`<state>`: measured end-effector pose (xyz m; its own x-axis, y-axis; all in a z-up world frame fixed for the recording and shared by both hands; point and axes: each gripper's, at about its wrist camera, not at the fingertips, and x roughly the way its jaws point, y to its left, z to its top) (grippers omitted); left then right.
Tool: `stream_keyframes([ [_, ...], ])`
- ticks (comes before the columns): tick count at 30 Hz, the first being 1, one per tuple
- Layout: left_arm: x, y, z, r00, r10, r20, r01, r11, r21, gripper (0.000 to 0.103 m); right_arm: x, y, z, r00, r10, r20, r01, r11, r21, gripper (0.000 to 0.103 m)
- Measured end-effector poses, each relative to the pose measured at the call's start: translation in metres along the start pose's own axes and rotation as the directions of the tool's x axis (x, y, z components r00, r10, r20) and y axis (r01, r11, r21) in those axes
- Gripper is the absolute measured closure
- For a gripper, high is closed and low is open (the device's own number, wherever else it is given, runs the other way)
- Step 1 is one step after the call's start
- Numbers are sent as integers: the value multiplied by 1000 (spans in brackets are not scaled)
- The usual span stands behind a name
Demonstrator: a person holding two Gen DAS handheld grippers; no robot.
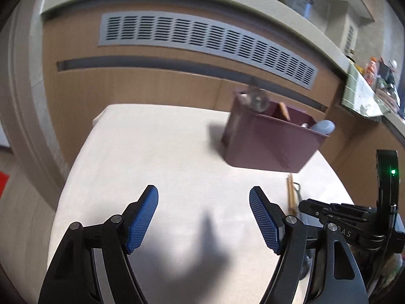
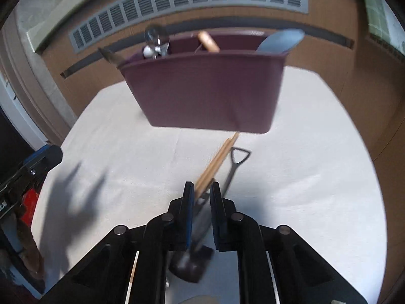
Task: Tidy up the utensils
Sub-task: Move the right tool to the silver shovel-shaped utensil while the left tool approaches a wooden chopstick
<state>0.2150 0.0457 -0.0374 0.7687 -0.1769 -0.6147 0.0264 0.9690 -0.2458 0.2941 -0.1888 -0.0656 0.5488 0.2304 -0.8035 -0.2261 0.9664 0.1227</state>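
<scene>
Plum-purple caddy (image 2: 207,93) at the far side of the counter (image 1: 157,152), which is plain off-white with a faint woven texture. Poking out of the caddy: a pale blue spatula (image 2: 281,40), a light tan wooden handle (image 2: 208,41), and a shiny silver ladle (image 2: 155,38). On the cloth, nearer, pale bamboo-coloured chopsticks (image 2: 217,162) beside a dark gunmetal spoon (image 2: 233,169). Left claw (image 1: 203,217): black frame, bright blue pads (image 1: 143,220) with a fine grid pattern. Right claw (image 2: 202,190): black as well, dark blue inside. Behind it all, warm tan wood panelling (image 1: 141,88) with a grey slotted vent (image 1: 202,40).
</scene>
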Motion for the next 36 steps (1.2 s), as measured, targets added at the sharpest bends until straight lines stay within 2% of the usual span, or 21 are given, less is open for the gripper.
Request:
stream_keyframes([
  [7,12,12,-6,999,-12,-44,10,999,-33,28,23,0,1,998,-41,-49,42,999,25,92],
  [11,16,10,-9,997,-23,-69,21,999,-28,28,24,1,4,992,-114,-48,114,993,10,93],
  [15,15,11,-9,997,-28,-75,25,999,-35,28,18,-2,-2,993,-103,-51,103,995,-1,93],
  [20,18,3,-9,990,-83,-110,79,996,-41,28,6,-15,-16,993,-106,-60,104,994,-25,98],
  [24,23,-13,-11,984,-113,-139,112,994,-18,28,-17,-27,-24,994,-106,3,106,994,-28,101],
  [27,30,-30,-14,974,-130,-186,138,990,30,23,-38,-37,-26,994,-92,53,93,996,-10,101],
  [31,40,-52,-22,955,-157,-250,182,980,81,23,-45,-52,-25,991,-119,66,119,993,2,98],
  [33,43,-61,-25,950,-160,-270,193,976,99,23,-44,-58,-29,993,-109,52,109,994,13,96],
  [36,42,-70,-23,957,-143,-253,178,977,120,23,-37,-60,-36,999,-35,24,34,998,53,96],
])
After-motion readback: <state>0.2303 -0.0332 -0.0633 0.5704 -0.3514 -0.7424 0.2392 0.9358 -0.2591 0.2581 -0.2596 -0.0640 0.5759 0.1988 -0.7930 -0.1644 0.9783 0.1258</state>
